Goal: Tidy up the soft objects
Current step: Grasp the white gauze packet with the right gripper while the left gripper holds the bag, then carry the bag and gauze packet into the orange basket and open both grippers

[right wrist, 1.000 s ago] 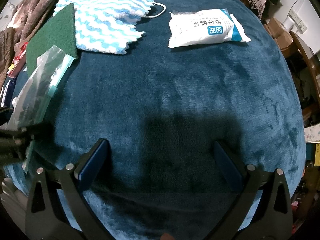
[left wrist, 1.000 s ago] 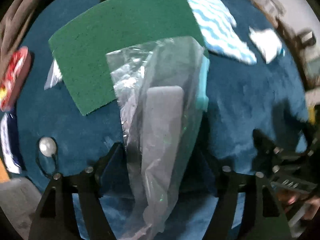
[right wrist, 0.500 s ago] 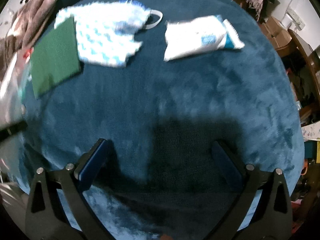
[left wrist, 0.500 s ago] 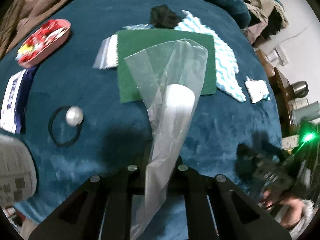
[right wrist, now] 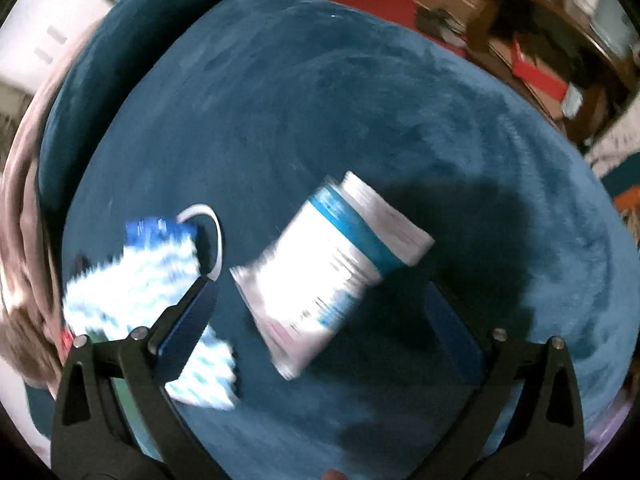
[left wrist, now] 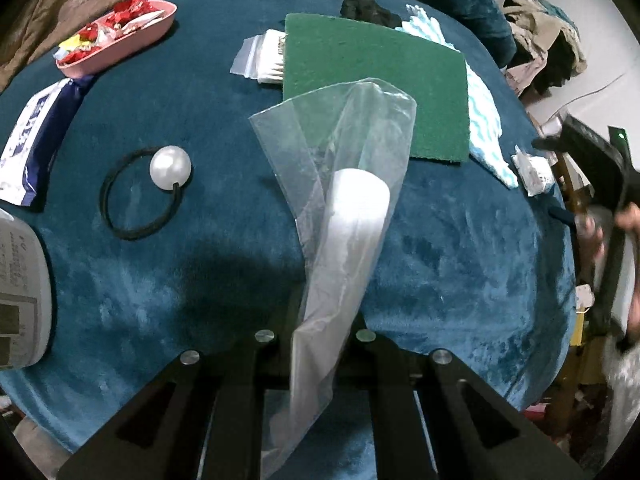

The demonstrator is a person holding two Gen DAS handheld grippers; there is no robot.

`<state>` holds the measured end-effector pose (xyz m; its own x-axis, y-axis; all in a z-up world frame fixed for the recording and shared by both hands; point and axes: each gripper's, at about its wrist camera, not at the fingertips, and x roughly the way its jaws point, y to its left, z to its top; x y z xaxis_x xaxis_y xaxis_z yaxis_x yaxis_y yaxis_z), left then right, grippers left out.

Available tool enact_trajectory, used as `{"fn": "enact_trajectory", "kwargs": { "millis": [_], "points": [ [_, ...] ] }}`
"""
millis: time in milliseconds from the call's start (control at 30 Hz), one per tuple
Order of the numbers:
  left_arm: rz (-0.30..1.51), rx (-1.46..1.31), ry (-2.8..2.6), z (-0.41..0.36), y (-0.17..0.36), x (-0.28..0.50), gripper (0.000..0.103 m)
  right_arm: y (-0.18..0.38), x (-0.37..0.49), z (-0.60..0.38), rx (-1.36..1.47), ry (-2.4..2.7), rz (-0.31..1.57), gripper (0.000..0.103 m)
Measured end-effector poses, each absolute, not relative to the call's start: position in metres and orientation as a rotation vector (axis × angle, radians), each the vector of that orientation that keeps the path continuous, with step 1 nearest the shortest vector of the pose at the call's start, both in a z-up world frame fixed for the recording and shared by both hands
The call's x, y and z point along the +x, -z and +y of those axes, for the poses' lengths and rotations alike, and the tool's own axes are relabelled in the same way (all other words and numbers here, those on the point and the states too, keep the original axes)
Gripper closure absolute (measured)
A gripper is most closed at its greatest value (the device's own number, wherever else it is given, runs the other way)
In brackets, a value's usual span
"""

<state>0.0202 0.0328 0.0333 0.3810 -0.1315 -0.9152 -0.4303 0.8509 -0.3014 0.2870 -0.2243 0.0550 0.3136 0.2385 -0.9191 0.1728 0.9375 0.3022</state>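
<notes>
Left gripper [left wrist: 320,334] clamped shut on the lower end of a clear, crinkled plastic bag [left wrist: 340,216] with a white cylindrical roll [left wrist: 358,196] inside; bag hanging forward from the jaws over the teal plush cushion [left wrist: 460,264], mouth flared open at the far end. Likely very light and limp, slick film prone to sliding out of a pinch; roll probably free to shift inside. Best held where film bunches thick, or across the roll itself for a firmer bite.

Right gripper [right wrist: 316,312] wide open, nothing between the jaws, hovering over a white pouch with a blue band [right wrist: 328,280], blurred by motion. Pouch probably soft and squashy, light; a grip across its middle seems safest, glossy wrapper perhaps slippery.

Beyond the bag: black elastic hair tie with a pearl-white bead [left wrist: 170,168] to the left, flat green felt-like pad [left wrist: 376,80] ahead, blue-and-white wavy knit cloth [left wrist: 484,120] tucked partly beneath its right edge.

Farther still: small zip bag of white sticks [left wrist: 262,60], pink oval tray of red-wrapped sweets [left wrist: 132,42].
</notes>
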Motion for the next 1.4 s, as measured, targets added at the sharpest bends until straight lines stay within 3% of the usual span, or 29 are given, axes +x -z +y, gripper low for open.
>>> {"fn": "enact_trajectory", "kwargs": {
  "millis": [100,167,267,333,567,767,1400],
  "points": [
    [1.175,-0.572,-0.198,0.037,-0.033,0.016,0.096,-0.045,0.299,-0.221,0.43,0.03,1.307,0.01],
    [1.173,-0.581,-0.194,0.038,-0.033,0.015,0.096,-0.044,0.299,-0.224,0.424,0.082,1.328,0.029],
    [1.171,-0.59,-0.19,0.038,-0.032,0.015,0.096,-0.052,0.289,-0.222,0.316,0.039,1.326,0.049],
    [1.167,-0.598,-0.187,0.041,-0.033,0.012,0.096,-0.061,0.278,-0.219,0.256,-0.049,1.314,0.054],
    [1.156,-0.599,-0.185,0.045,-0.036,0.01,0.096,-0.089,0.18,-0.179,0.033,-0.511,1.339,0.055],
    [1.145,-0.593,-0.195,0.046,-0.041,0.003,0.096,-0.081,0.114,-0.13,-0.171,-0.652,1.339,0.055],
    [0.936,-0.559,-0.248,0.049,-0.13,-0.056,0.096,-0.15,0.095,-0.119,-0.185,-0.74,1.178,0.055]
  ]
}}
